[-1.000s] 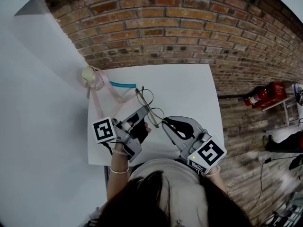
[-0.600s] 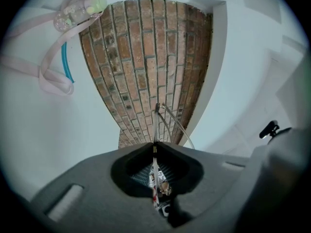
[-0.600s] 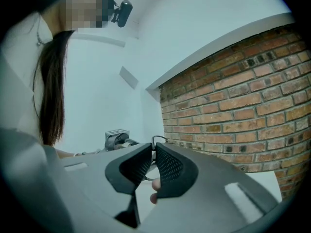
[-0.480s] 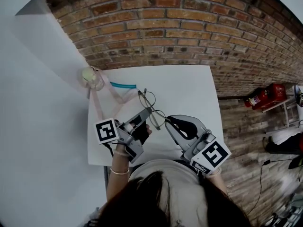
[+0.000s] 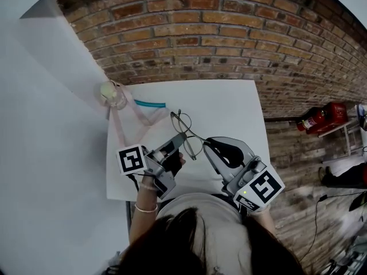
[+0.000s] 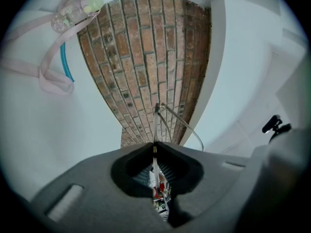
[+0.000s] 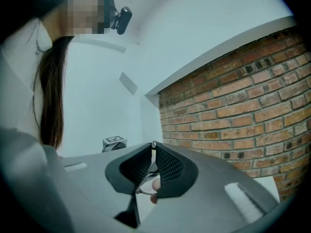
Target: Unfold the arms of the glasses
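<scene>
The glasses [image 5: 187,133], a thin wire frame with round lenses, are up in the air above the white table [image 5: 229,102], over its near part and close to your body, between your two tools. Your left gripper [image 5: 181,137] has its jaws pressed together on a thin wire part of the frame. In the left gripper view this wire comes straight out of the closed tips, and one more wire bends away from it to the right. Your right gripper [image 5: 206,142] meets the frame from the other side. In the right gripper view its jaws are also closed, with a small metal piece of the glasses pinched at the very tips. Through the opening under the tips you see a piece of the rim and a fingertip [image 7: 155,186]. Which part of the frame each tool holds, I cannot tell exactly.

Near the far left corner of the table is a small clear bottle [image 5: 110,94] with a pale top, on a pink strap [image 5: 116,128]. A blue strip [image 5: 150,103] lies just beside the strap. Behind the table stands a brick wall [image 5: 218,33]. On the wooden floor [image 5: 298,153] at the right, well apart from the table, is a red fire extinguisher [image 5: 321,114].
</scene>
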Demonstrator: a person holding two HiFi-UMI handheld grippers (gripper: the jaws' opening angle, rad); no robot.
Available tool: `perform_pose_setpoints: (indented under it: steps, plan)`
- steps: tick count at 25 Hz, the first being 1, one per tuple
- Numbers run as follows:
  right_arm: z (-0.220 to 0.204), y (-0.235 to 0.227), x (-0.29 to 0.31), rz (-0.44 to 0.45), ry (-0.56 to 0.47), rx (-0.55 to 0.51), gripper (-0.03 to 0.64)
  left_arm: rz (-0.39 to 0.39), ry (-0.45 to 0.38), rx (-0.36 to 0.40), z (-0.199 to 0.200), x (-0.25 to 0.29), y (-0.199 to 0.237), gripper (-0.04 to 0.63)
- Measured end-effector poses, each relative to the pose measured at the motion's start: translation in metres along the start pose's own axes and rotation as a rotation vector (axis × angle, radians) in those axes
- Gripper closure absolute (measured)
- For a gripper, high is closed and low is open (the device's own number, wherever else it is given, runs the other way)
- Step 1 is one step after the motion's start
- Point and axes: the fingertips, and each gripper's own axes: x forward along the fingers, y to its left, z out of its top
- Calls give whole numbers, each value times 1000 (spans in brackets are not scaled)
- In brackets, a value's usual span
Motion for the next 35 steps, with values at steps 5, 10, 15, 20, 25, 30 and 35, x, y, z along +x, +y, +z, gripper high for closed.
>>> perform_pose_setpoints:
  steps: [5, 10, 15, 20, 25, 30, 35]
  plan:
    - [7, -2, 0, 0, -15, -6, 583, 3, 9, 1, -4, 1, 1, 573]
    - [13, -3, -1, 1, -23, -15, 583, 8, 18, -2, -8, 2, 1, 572]
    - [15, -4, 0, -2, -26, -24, 583, 8, 26, -4, -10, 3, 1, 573]
    - [16, -5, -1, -3, -28, -28, 584, 12, 32, 2, -12, 3, 3, 572]
    - [19, -6, 0, -3, -34, -33, 584, 15, 40, -3, -16, 4, 4, 572]
    - [20, -8, 0, -4, -34, -34, 584, 13, 46, -5, -19, 4, 5, 572]
    - [23, -9, 2, -6, -38, -32, 584, 18, 53, -12, -21, 3, 6, 572]
